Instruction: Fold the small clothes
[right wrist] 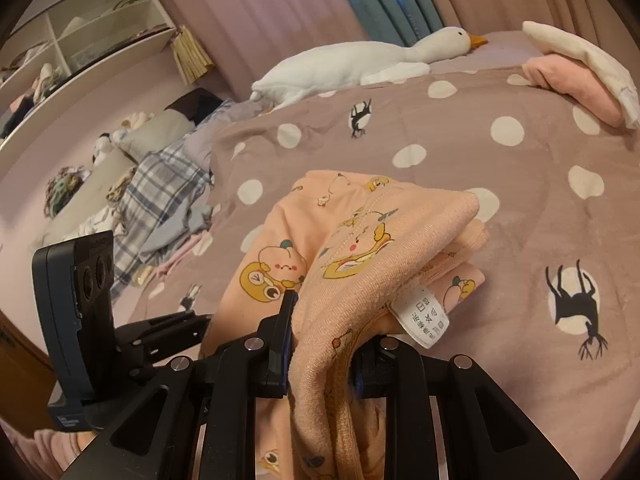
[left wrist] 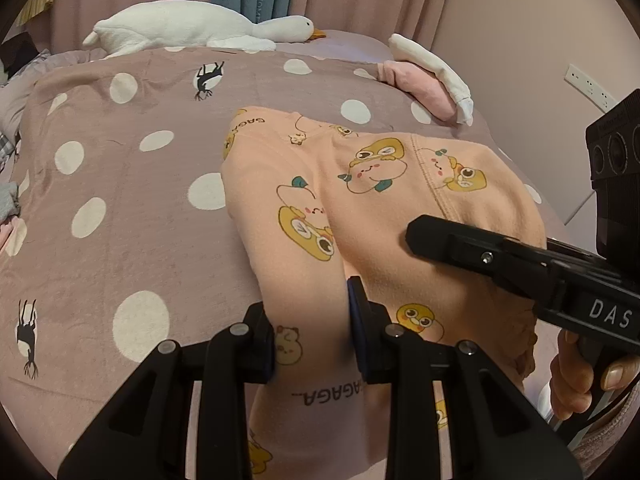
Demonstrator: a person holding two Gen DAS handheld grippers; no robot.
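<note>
Probably a home bedroom: bed (left wrist: pixel 120 216), plush goose (left wrist: pixel 192 28), curtains (right wrist: pixel 256 12).

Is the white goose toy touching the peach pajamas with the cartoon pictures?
Apart. The left wrist view shows the goose toy at the bed's far edge, with polka-dot blanket between it and the peach pajamas.

Both wrist views look down, close over the bed (left wrist: pixel 120 240), sharing the goose (right wrist: pixel 352 64).

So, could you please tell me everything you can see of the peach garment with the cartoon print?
The peach garment is soft knit cotton by its look, printed with yellow cartoon animals and "GAGAGA" lettering. It lies bunched on the spotted blanket, its near end lifted. The left gripper and right gripper each pinch a fold. A stitched hem and a white care label show.
</note>
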